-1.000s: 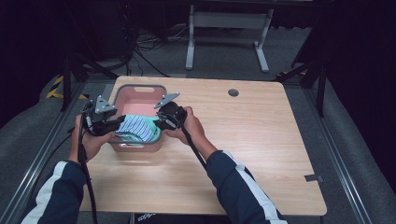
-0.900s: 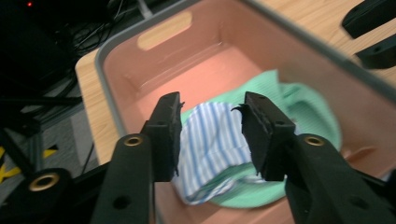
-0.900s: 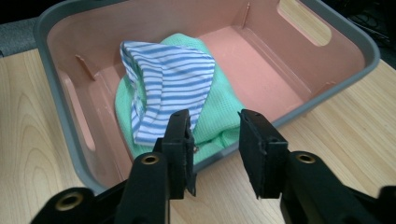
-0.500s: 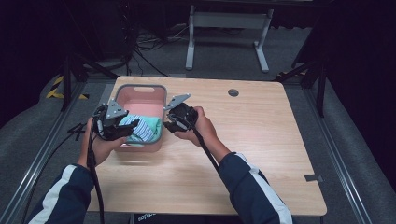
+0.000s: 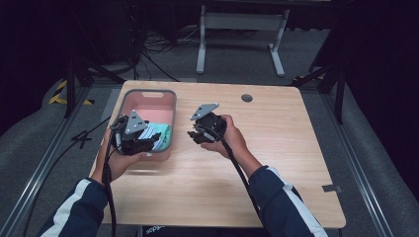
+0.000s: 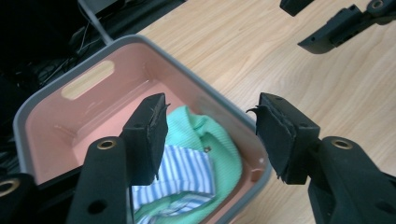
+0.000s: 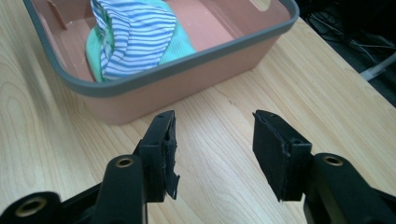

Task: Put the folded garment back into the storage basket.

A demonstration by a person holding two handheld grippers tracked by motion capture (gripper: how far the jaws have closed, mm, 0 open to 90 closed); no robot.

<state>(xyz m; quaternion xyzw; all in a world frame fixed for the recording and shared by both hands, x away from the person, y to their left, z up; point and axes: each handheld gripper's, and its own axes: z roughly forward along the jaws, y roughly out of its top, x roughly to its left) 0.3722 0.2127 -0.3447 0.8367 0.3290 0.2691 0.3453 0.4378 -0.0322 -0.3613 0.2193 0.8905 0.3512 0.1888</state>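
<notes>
We see the green and striped cloth (image 6: 196,154) lying in the pink bin (image 5: 148,101) at the table's (image 5: 276,163) left; our left gripper (image 6: 210,133) and right gripper (image 7: 212,151) have just been opening, jaws apart, nothing between them.

Light: bright overhead on pale wooden table (image 5: 276,148) | Surroundings: dark | Blur: slight softness in the high view
</notes>
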